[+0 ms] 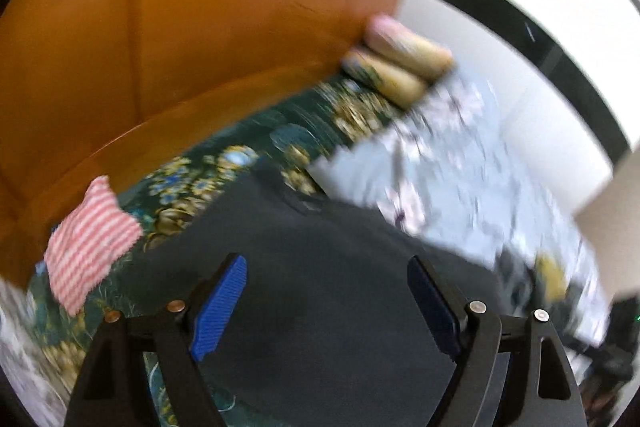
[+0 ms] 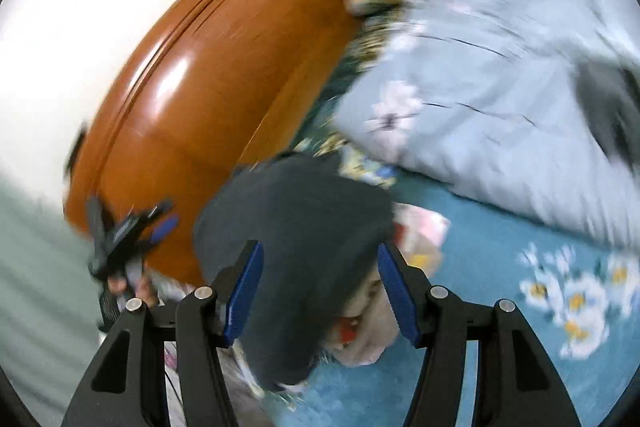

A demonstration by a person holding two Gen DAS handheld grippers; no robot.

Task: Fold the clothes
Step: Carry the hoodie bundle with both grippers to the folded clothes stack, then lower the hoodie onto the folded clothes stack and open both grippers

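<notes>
A dark grey garment (image 1: 320, 267) lies spread on a bed with a dark green flowered sheet (image 1: 208, 183). My left gripper (image 1: 326, 267) hovers over it with its blue pads wide apart and nothing between them. In the right wrist view the same dark garment (image 2: 296, 227) lies folded over, and my right gripper (image 2: 320, 259) is open above it, empty. The left gripper also shows in the right wrist view (image 2: 132, 235) at the left, near the headboard. Both views are blurred by motion.
An orange-brown wooden headboard (image 1: 180, 7) rises behind the bed. A pink-and-white striped cloth (image 1: 88, 243) lies at the left. Two pillows (image 1: 400, 63) sit by the headboard. A pale blue flowered quilt (image 2: 480, 67) covers the right side. A pinkish white cloth (image 2: 376, 323) lies under the dark garment.
</notes>
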